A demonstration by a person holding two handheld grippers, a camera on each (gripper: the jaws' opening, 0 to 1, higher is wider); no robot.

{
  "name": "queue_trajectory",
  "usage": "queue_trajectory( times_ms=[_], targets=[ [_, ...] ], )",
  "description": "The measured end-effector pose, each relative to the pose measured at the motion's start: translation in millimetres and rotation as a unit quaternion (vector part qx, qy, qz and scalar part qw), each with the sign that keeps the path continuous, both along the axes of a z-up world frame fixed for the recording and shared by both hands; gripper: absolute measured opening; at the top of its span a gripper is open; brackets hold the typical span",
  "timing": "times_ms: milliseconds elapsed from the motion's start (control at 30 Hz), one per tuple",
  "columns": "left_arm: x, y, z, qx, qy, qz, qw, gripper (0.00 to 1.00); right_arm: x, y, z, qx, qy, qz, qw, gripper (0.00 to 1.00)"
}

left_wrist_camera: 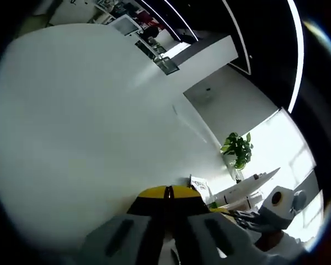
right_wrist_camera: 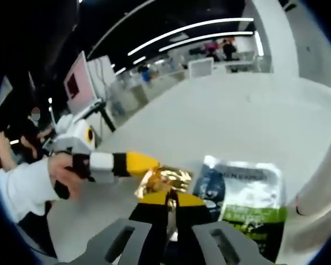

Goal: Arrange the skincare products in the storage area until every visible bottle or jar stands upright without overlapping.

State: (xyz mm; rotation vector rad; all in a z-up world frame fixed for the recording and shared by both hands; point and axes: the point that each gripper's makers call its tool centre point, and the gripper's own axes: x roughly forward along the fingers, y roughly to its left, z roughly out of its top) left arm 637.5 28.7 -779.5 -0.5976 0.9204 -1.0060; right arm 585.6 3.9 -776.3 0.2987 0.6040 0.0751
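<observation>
A crumpled gold foil packet sits right at the yellow tips of my right gripper, whose jaws are shut on its near edge. Beside it on the right lies a flat blue, white and green pouch on the white table. My left gripper reaches in from the left, held by a hand, its yellow tip close to the packet's left corner. In the left gripper view, my left gripper is shut with nothing between its jaws, pointing across the bare white table.
A potted plant stands at the table's far side, with a small printed packet and a white roll near it. A person in a white sleeve sits at the left. Desks and screens lie beyond the table.
</observation>
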Motion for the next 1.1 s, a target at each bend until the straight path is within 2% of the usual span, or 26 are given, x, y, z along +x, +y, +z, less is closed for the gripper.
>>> queue_trajectory(
  times_ms=[67, 167, 400, 467, 667, 833, 1033, 1100],
  targets=[
    [-1.1, -1, -0.6, 0.001, 0.0, -0.003, 1.0, 0.0, 2, 2, -1.0, -0.011, -0.002, 0.006, 0.9999, 0.03],
    [-1.0, -1, 0.0, 0.001, -0.002, -0.004, 1.0, 0.0, 8, 2, 1.9, -0.055, -0.023, 0.024, 0.9979, 0.08],
    [-0.3, -1, -1.3, 0.007, -0.005, -0.009, 0.9999, 0.0, 17, 10, -3.4, -0.086, -0.022, 0.057, 0.9944, 0.18],
    [-1.0, -2, -1.7, 0.008, -0.007, -0.011, 0.9999, 0.0, 18, 9, -5.7, -0.102, -0.017, 0.064, 0.9926, 0.18],
    [-1.4, -3, -3.7, 0.01, -0.007, -0.014, 0.9998, 0.0, 19, 8, -13.4, -0.109, -0.001, 0.068, 0.9917, 0.19],
    [-1.6, -3, -3.7, 0.013, -0.01, -0.017, 0.9997, 0.0, 20, 7, -15.8, -0.134, 0.01, 0.095, 0.9864, 0.19],
    [3.2, 5, 4.0, 0.016, -0.031, -0.018, 0.9992, 0.0, 19, 7, -16.4, -0.14, 0.011, 0.099, 0.9851, 0.2],
    [5.4, 8, 11.8, 0.013, -0.05, -0.018, 0.9985, 0.0, 20, 6, -16.9, -0.151, 0.009, 0.106, 0.9827, 0.2]
  ],
)
